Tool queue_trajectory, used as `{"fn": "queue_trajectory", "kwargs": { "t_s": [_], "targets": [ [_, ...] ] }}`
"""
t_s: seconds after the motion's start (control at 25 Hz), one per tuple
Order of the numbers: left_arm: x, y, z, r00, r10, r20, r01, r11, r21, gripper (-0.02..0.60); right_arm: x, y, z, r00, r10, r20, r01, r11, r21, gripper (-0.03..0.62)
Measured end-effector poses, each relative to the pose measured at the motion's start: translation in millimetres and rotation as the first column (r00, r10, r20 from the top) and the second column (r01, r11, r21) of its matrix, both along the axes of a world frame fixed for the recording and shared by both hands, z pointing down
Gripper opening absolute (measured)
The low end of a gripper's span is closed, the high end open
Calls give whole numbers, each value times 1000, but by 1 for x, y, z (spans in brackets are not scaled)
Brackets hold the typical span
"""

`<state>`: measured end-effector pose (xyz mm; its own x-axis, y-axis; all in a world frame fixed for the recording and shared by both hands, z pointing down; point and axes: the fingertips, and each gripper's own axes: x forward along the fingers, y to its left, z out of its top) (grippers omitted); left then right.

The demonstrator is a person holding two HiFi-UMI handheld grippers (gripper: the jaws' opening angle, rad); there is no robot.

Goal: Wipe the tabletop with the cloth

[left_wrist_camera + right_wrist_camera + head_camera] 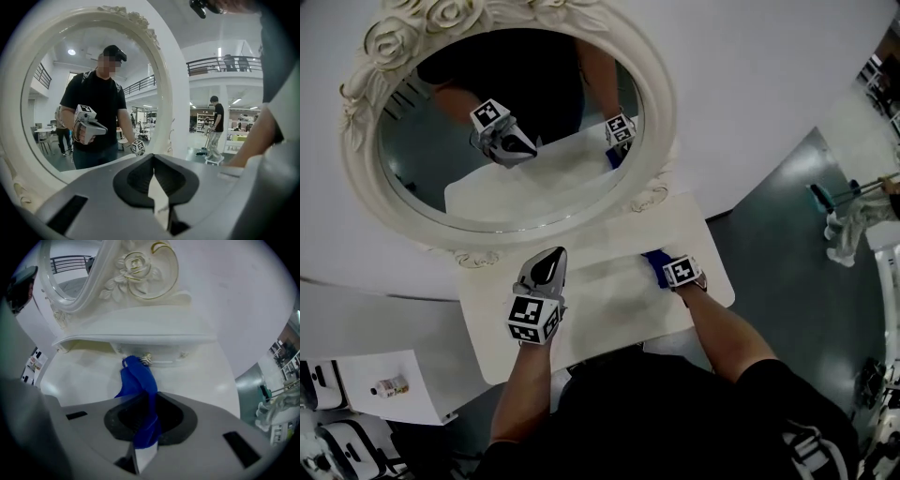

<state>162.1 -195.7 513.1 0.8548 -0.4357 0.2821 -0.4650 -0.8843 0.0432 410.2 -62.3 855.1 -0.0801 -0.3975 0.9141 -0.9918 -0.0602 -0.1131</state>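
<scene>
On the left, the left claw (549,264) was shut tight with nothing in it. It hung just above the left part of the white tabletop (609,295) and pointed at the big round mirror (362,141).

Over on the right was the blue cloth (137,380). The right claw (668,272) was squeezed shut on 1 end of it. The rest of the cloth stuck out in front of that claw. Its long way pointed to the back of the table, under the mirror. Its far end seemed to touch the tabletop.

So the right hand had the cloth, and the left claw was well apart from it. Most of the tabletop lay to the left of the cloth. I think the next wipe would need the right claw to drag the cloth that way, pressed down flat.
</scene>
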Motion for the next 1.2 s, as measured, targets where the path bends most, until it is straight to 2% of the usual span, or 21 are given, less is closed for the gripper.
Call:
{"fn": "queue_trajectory", "kwargs": {
  "t_s": [0.04, 0.12, 0.16, 0.28, 0.32, 0.48, 0.52, 0.6, 0.8, 0.96, 1.08, 1.2],
  "targets": [
    [7, 1, 1, 1000, 7, 1, -7, 1000, -2, 14, 13, 11, 0, 1000, 14, -24, -14, 999, -37, 44],
    [21, 2, 4, 1000, 19, 3, -19, 1000, -7, 14, 51, 33, 1, 990, 44, -136, -60, 992, -115, 44],
    [27, 2, 5, 1000, 24, 2, -24, 1000, -8, 14, 61, 36, 1, 988, 58, -142, -74, 991, -111, 44],
    [45, 5, 7, 999, 42, 2, -42, 999, -12, 14, 59, 28, 2, 995, 97, 25, -97, 995, -11, 44],
    [50, 6, 7, 999, 46, 2, -46, 999, -12, 14, 66, 29, 1, 993, 111, 39, -111, 994, 1, 44],
    [61, 10, 9, 999, 54, 5, -54, 998, -12, 14, 118, 52, -2, 983, 165, -77, -167, 986, -21, 44],
    [62, 10, 9, 998, 55, 7, -55, 998, -12, 14, 122, 53, -1, 983, 174, -65, -175, 984, -16, 44],
    [64, 9, 10, 999, 53, 9, -53, 999, -10, 14, 121, 48, 0, 985, 173, -20, -173, 985, 18, 44],
    [61, 11, 8, 999, 41, 7, -41, 999, -5, 14, 118, 45, 0, 986, 167, -8, -167, 986, 28, 44],
    [53, 9, 3, 1000, 27, -8, -27, 1000, 11, 14, 124, 49, -11, 979, 180, -99, -182, 983, -9, 43],
    [44, 9, 2, 1000, 17, -16, -17, 1000, 13, 14, 90, 30, -23, 990, 133, -37, -132, 991, 33, 43],
    [30, 12, 2, 1000, 12, -26, -12, 1000, 10, 14, 46, 21, -36, 998, 55, -26, -54, 998, 46, 43]
  ]
}}
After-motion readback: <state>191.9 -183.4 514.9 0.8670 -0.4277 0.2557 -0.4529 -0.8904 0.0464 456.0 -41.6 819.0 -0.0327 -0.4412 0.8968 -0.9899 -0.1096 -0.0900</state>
